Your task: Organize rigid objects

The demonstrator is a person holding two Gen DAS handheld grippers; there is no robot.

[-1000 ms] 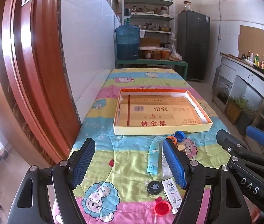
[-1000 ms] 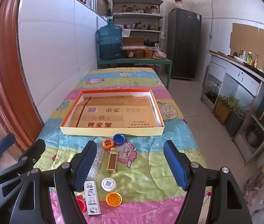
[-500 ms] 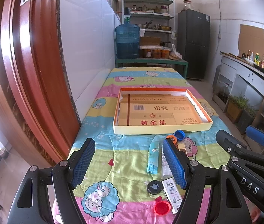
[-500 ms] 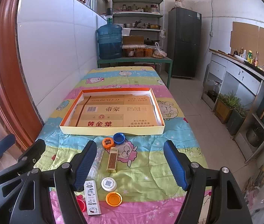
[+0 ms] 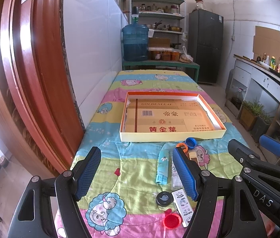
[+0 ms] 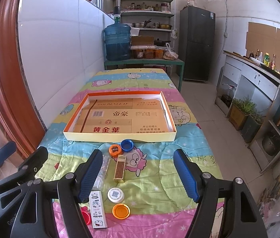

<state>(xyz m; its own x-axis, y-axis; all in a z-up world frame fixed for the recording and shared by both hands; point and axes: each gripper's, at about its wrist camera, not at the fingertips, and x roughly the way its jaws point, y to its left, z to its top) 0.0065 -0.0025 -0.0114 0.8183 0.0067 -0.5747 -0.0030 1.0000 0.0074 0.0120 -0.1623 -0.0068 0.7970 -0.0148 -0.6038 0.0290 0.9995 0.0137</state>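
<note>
A shallow cardboard tray (image 5: 171,137) (image 6: 118,136) with an orange inner rim lies mid-table. Before it lie small items: a blue cap (image 6: 127,145), an orange cap (image 6: 115,150), a gold box (image 6: 120,168), a clear plastic piece (image 6: 103,168), a white lid (image 6: 116,194), an orange lid (image 6: 121,210), a white cartoon lighter (image 6: 97,208), a red cap (image 5: 172,220), a black disc (image 5: 164,198) and a teal lighter (image 5: 162,166). My left gripper (image 5: 136,175) hovers open above the near-left cloth. My right gripper (image 6: 138,176) hovers open over the gold box, holding nothing.
A striped cartoon cloth (image 6: 179,158) covers the table. A red-brown wooden door frame (image 5: 21,79) stands close on the left. A water jug (image 6: 117,41), shelves and a dark fridge (image 6: 197,43) are beyond. A counter (image 6: 258,75) and potted plants (image 6: 245,113) line the right.
</note>
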